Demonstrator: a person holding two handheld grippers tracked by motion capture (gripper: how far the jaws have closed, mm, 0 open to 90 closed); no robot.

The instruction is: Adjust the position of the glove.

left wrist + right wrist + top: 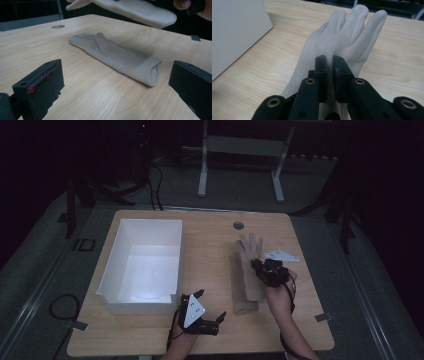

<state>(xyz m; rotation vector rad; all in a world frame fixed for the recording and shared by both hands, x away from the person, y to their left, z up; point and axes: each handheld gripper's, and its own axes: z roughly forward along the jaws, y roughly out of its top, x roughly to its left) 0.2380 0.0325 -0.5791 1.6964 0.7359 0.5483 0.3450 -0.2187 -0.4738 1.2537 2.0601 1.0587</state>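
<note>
Two beige gloves are on the wooden table [150, 330]. One glove [251, 247] is pinched near its palm by my right gripper [258, 265], fingers pointing away; in the right gripper view the jaws [330, 58] are shut on this glove [342, 37]. The left gripper view shows it lifted above the table [135, 10]. The other glove [239, 290] lies flat and folded lengthwise [115, 55]. My left gripper [211, 304] is near the front edge, left of that glove, open [116, 92] and facing it with nothing between the jaws.
A white open box [142, 265] stands on the left half of the table; its wall shows in the right gripper view [237, 32]. A round cable hole [238, 225] sits at the back centre. A small grey marker [324, 316] lies near the front right corner.
</note>
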